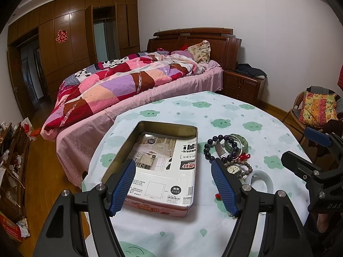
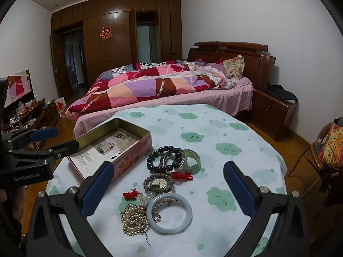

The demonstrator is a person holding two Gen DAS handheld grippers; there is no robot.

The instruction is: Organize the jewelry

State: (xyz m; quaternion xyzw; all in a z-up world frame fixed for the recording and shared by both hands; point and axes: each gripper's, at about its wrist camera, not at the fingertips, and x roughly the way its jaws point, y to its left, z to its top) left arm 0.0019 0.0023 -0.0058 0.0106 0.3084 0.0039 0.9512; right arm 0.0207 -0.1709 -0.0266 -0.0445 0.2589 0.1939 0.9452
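Note:
An open pink tin box lined with a printed sheet sits on the round table. Right of it lies a pile of jewelry: a dark bead bracelet, a green jade bangle, a watch, a pale jade bangle, and a gold bead necklace. My left gripper is open above the tin's near end. My right gripper is open, hovering over the jewelry pile, empty.
The table has a white cloth with green cloud prints. A bed with a patchwork quilt lies behind it. A nightstand and a wicker chair are to the right; cluttered shelves are to the left.

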